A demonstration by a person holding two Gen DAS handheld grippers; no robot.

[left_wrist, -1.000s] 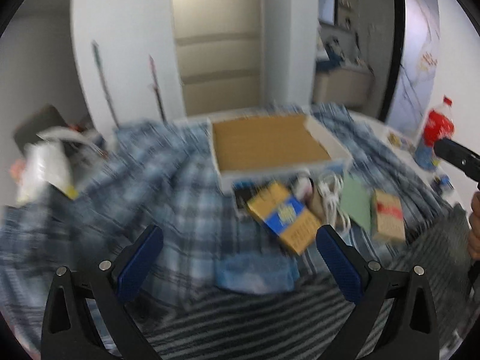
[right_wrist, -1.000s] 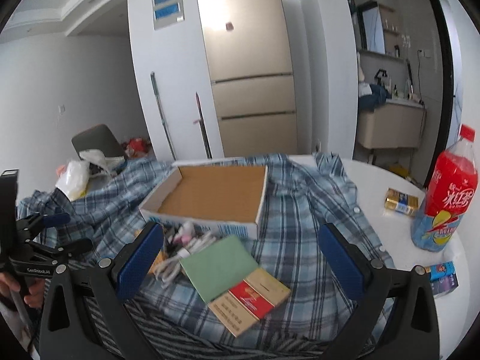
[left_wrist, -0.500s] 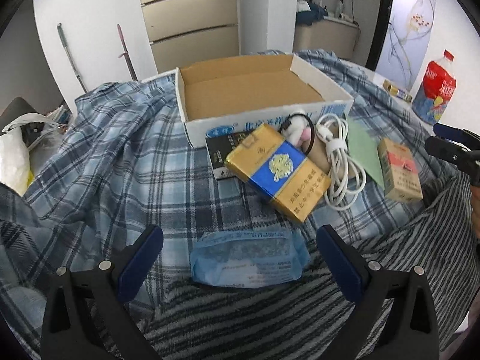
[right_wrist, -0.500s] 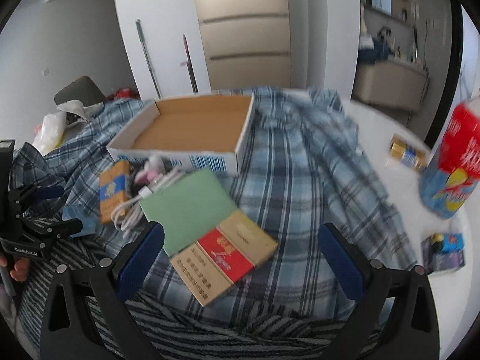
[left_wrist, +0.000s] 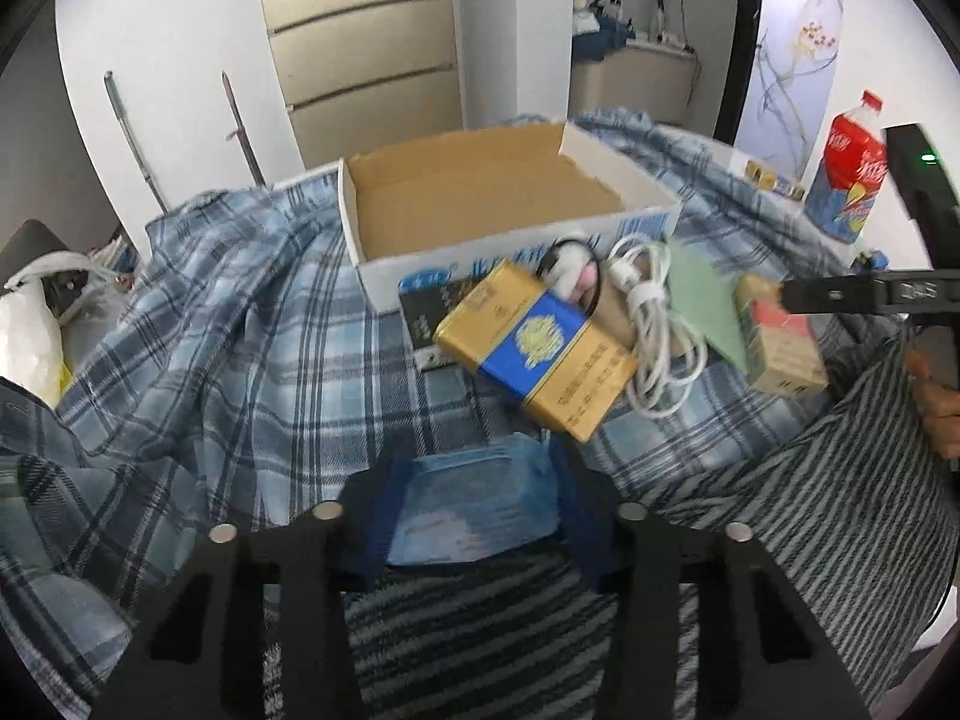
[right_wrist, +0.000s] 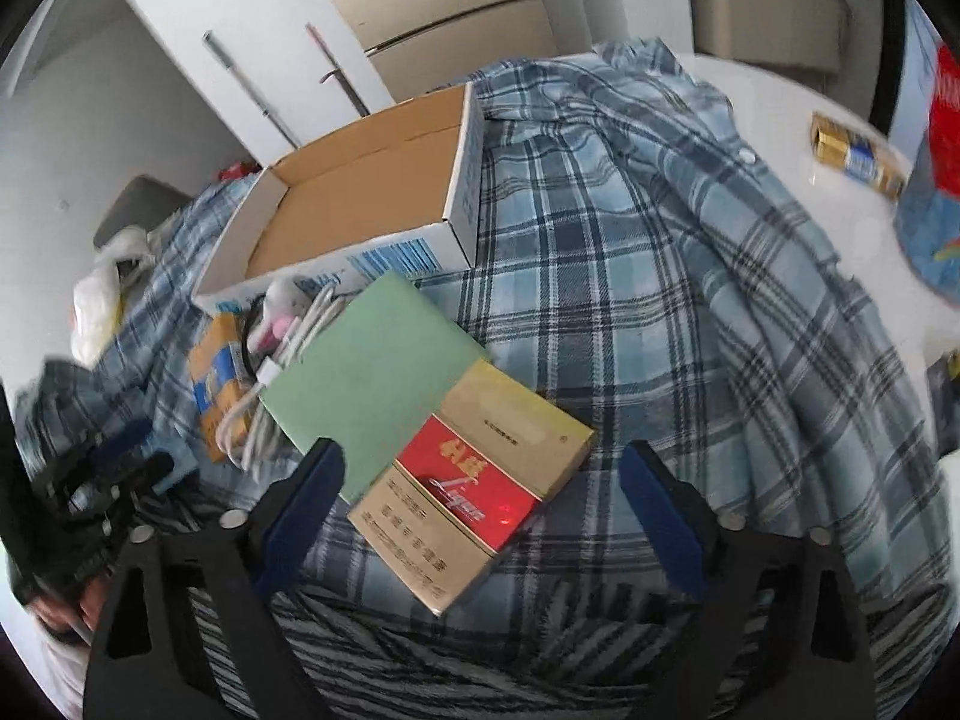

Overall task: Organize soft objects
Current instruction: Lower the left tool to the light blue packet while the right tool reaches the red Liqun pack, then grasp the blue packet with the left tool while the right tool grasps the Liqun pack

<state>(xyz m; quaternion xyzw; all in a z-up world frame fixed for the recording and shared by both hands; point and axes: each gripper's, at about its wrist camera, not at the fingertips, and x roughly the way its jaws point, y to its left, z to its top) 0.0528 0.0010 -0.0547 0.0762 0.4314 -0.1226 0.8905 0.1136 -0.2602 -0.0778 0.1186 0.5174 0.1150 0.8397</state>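
My left gripper (left_wrist: 480, 516) is shut on a soft blue tissue pack (left_wrist: 474, 504) that lies on the blue plaid shirt (left_wrist: 240, 360), at the edge of a grey striped cloth (left_wrist: 810, 510). My right gripper (right_wrist: 480, 516) is open, its fingers on either side of a red-and-tan carton (right_wrist: 474, 492) without touching it. A green card (right_wrist: 372, 378) lies under that carton. An open cardboard box (left_wrist: 486, 204) stands behind the pile and shows in the right wrist view (right_wrist: 360, 192) too.
A gold-and-blue carton (left_wrist: 534, 360), a coiled white cable (left_wrist: 654, 330) and a small pink-and-white item (left_wrist: 576, 276) lie in front of the box. A red drink bottle (left_wrist: 846, 174) and a small gold pack (right_wrist: 858, 156) stand on the white table at the right.
My left gripper has moved forward and closed on the blue tissue pack. My right gripper has moved down and in over the red-and-tan carton, still open.
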